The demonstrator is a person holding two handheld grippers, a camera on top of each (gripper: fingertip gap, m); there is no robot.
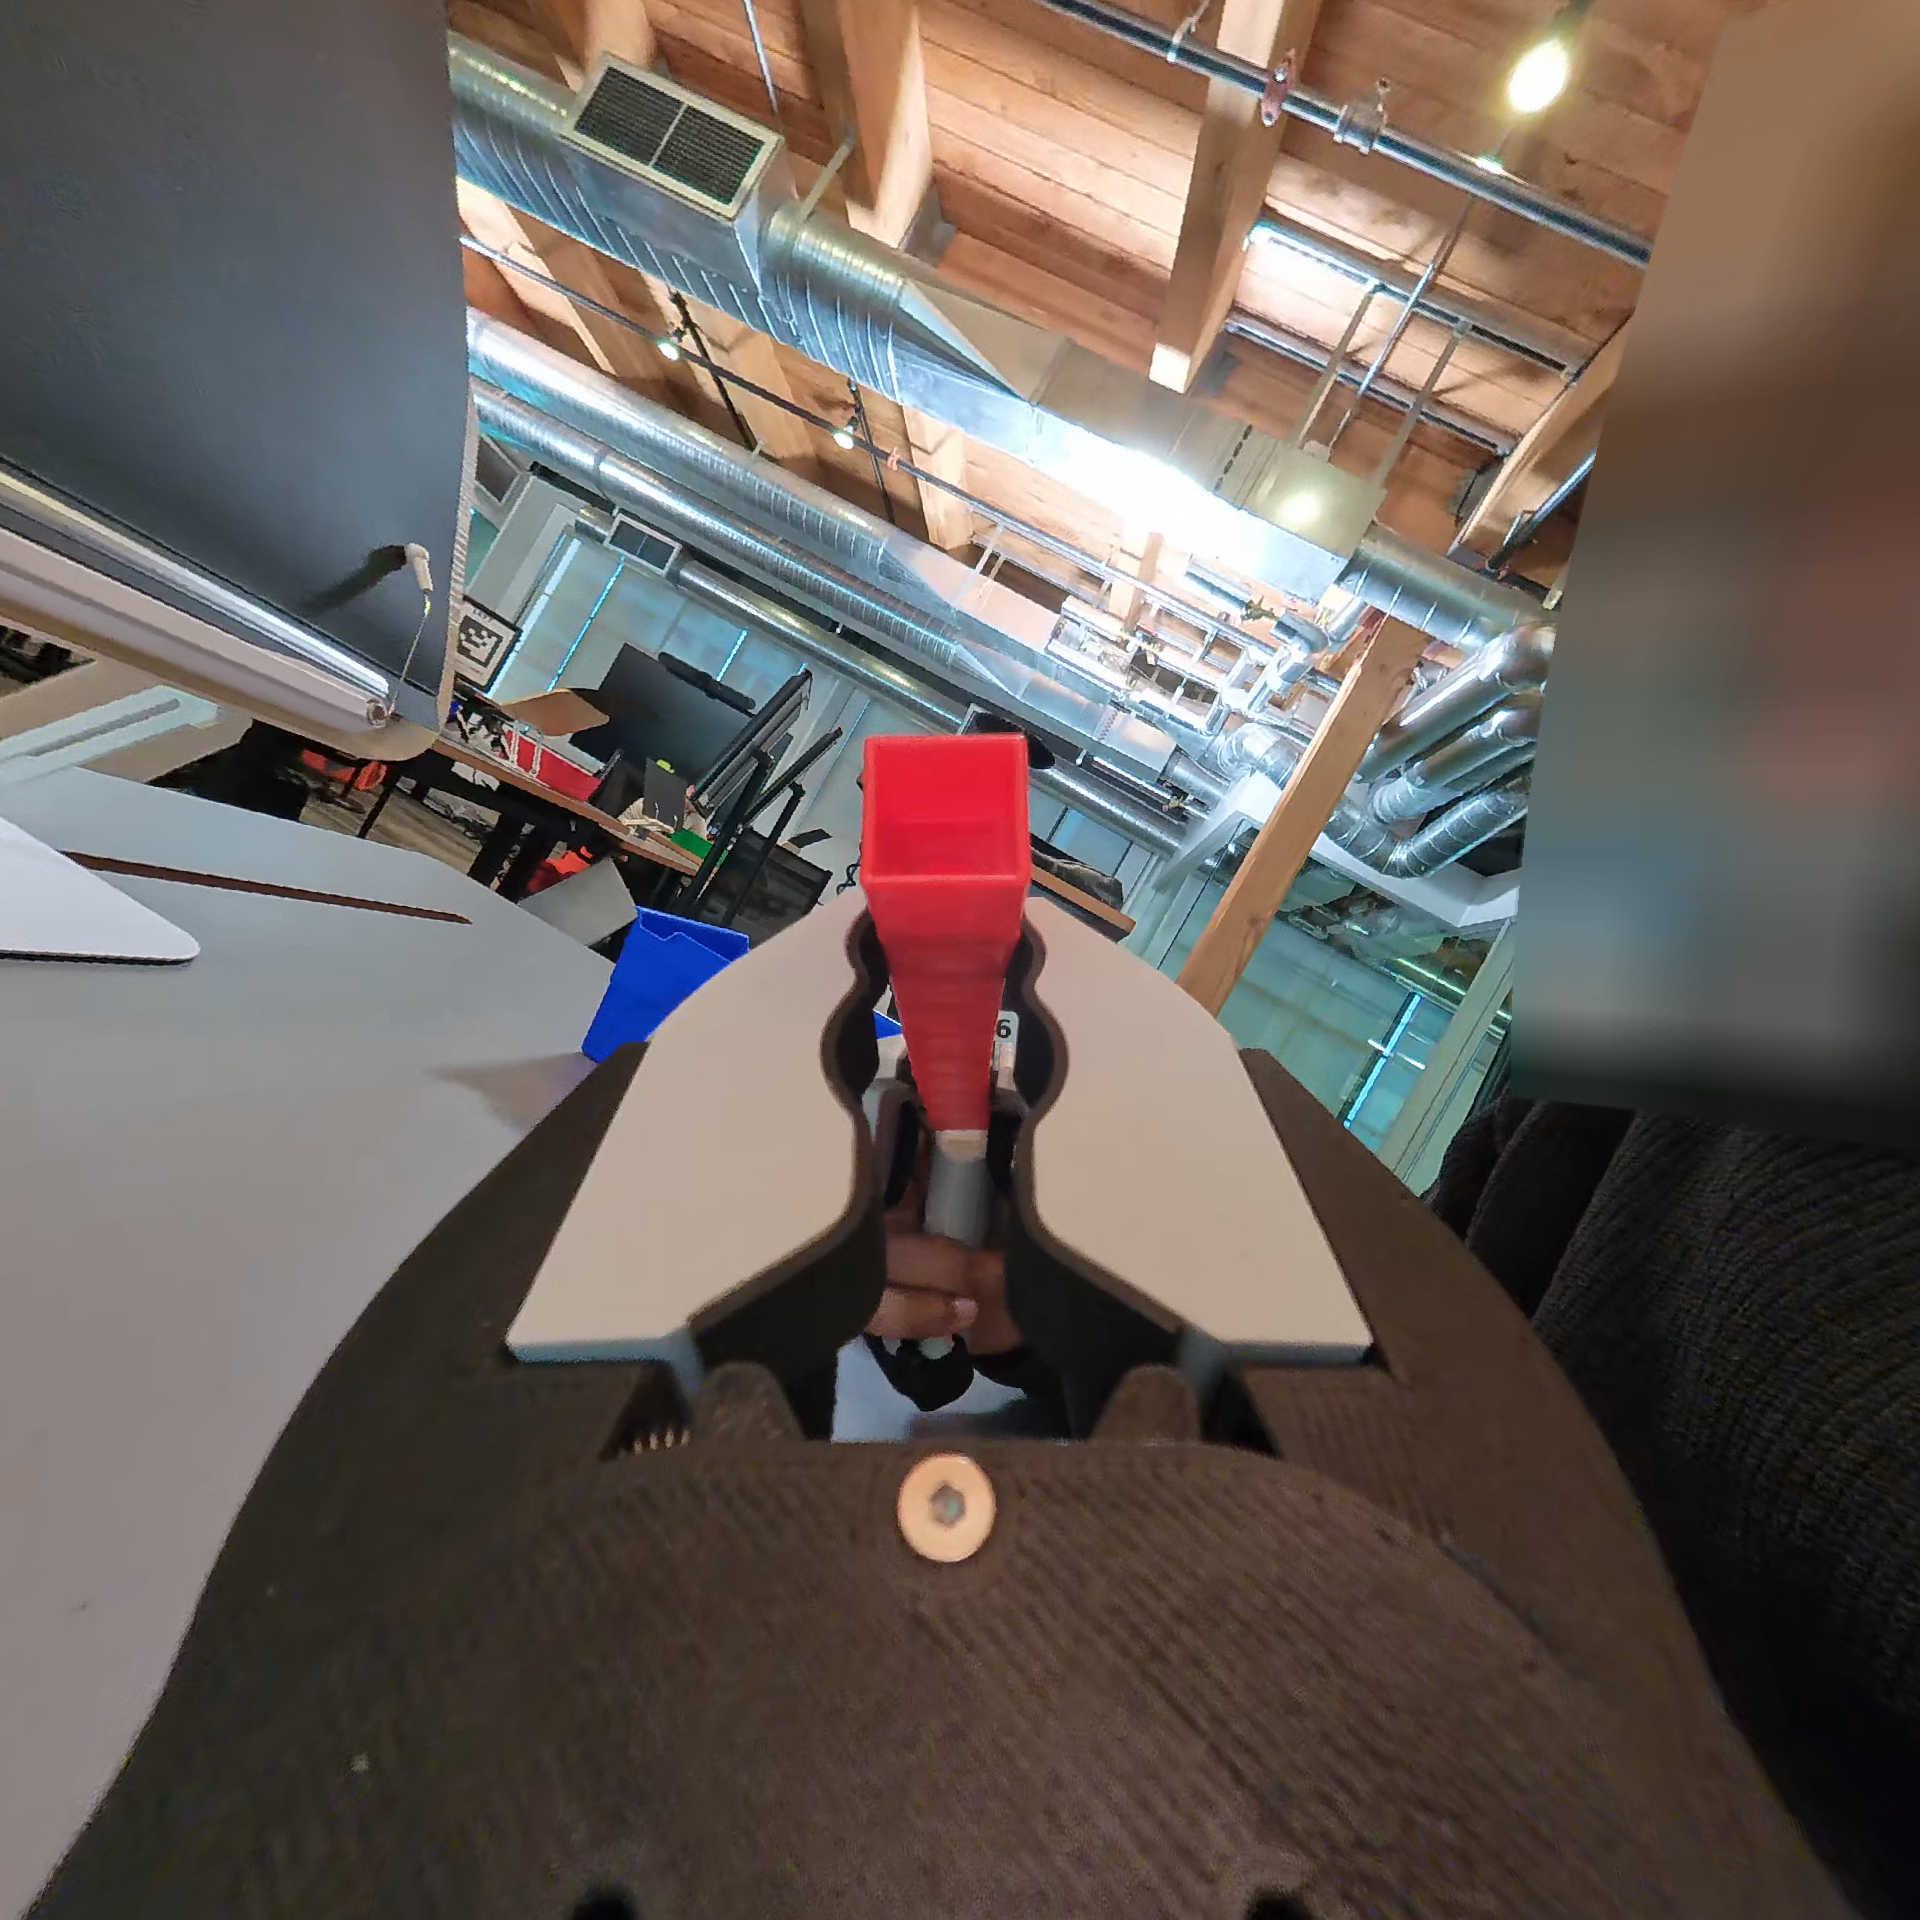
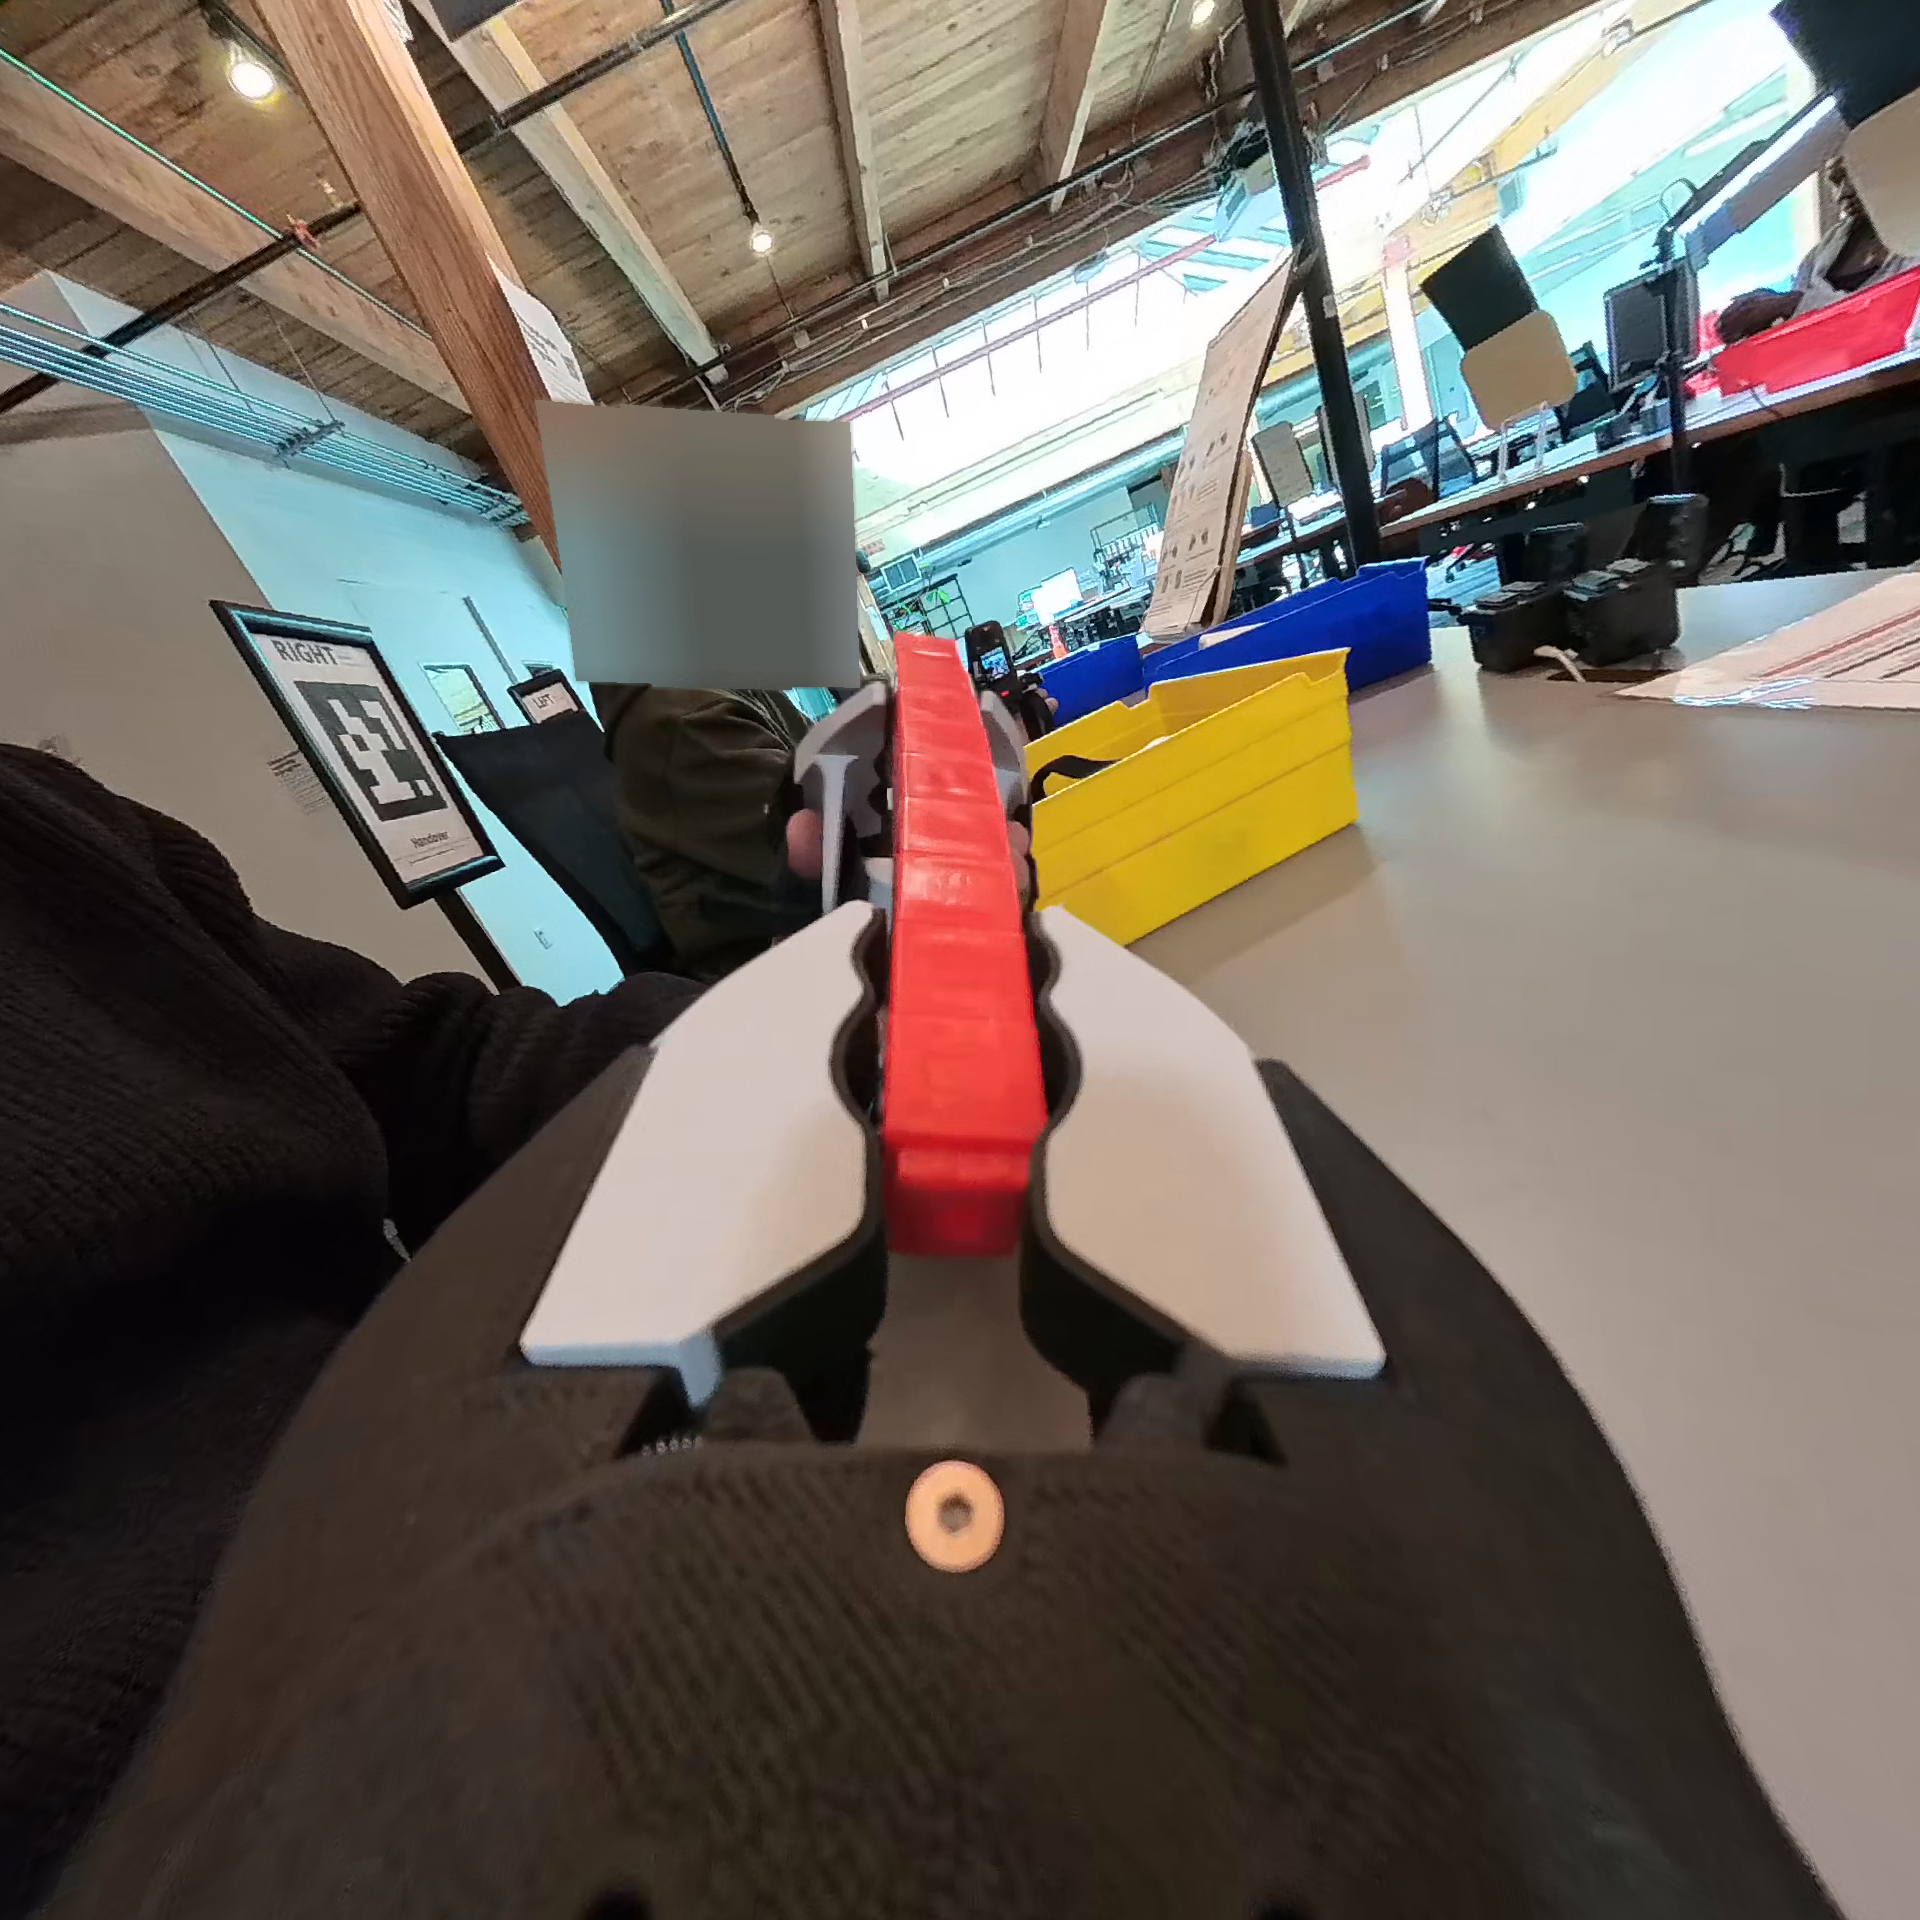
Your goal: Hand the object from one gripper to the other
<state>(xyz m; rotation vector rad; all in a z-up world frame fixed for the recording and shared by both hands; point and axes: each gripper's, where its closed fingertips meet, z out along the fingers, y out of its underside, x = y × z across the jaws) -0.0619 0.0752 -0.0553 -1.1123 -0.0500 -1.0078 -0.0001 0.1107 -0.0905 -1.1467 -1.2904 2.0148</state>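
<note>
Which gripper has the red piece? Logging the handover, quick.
Left gripper: closed on the red piece.
Right gripper: closed on it too.

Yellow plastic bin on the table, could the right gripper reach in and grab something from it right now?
Probably not: the right gripper has its jaws shut on the long red plastic bar, which the left gripper also holds.

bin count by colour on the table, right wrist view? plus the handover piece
Yellow bins: 1
Blue bins: 2, a long one and a smaller one behind the yellow
Red bar: 1, lying between the right gripper's fingers
Total: 4
</note>
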